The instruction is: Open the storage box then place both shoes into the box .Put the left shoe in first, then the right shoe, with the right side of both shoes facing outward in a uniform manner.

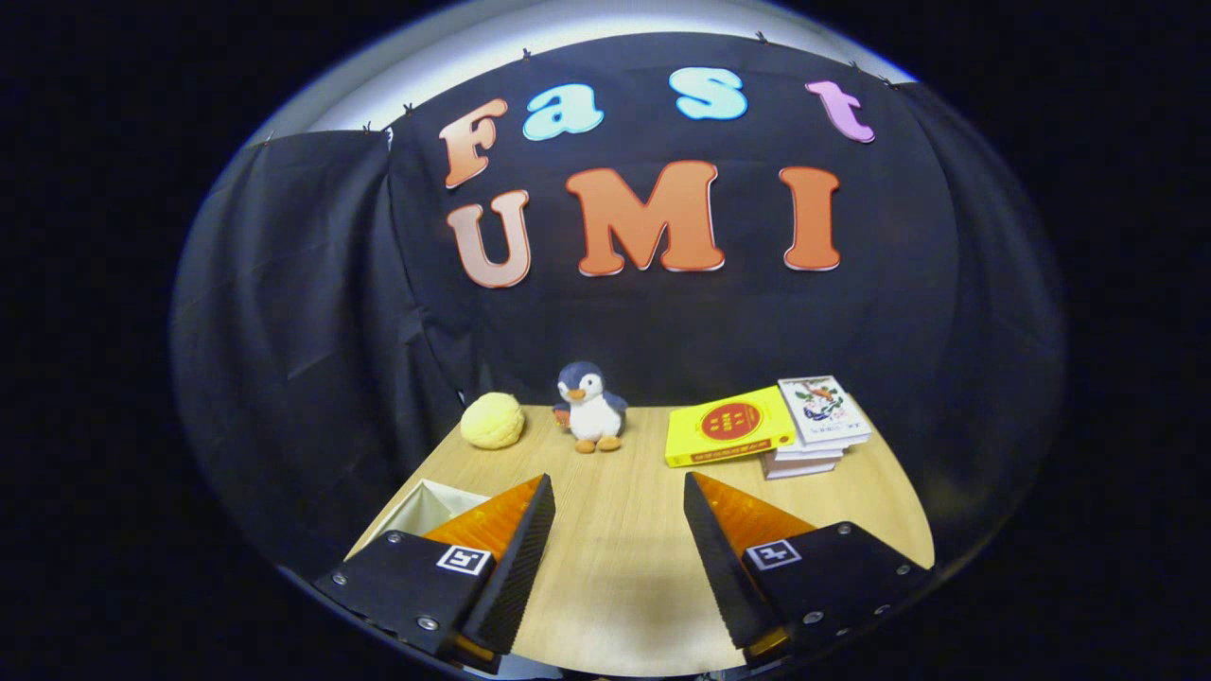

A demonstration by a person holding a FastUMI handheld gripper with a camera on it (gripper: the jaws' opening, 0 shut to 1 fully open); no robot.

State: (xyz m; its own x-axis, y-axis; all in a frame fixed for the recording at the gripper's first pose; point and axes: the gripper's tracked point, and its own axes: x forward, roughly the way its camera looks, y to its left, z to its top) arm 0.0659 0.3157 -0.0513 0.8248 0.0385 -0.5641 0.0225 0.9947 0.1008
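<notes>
Gripper (617, 530) fingers spread wide, nothing between them, above bare table (615, 567). Box (430, 506), pale and partly hidden, sits just beside the left finger. Penguin (588, 407), yellow ball (492, 420), books (766, 426) well beyond. Swing left and low to reach the box (lid edge unclear); shoes unseen.

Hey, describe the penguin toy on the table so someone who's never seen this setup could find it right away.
On the wooden table, look to the far edge by the black cloth, well beyond the open gripper. The plush penguin stands upright between a yellow ball and stacked books. Only it has a beak and orange feet.
</notes>
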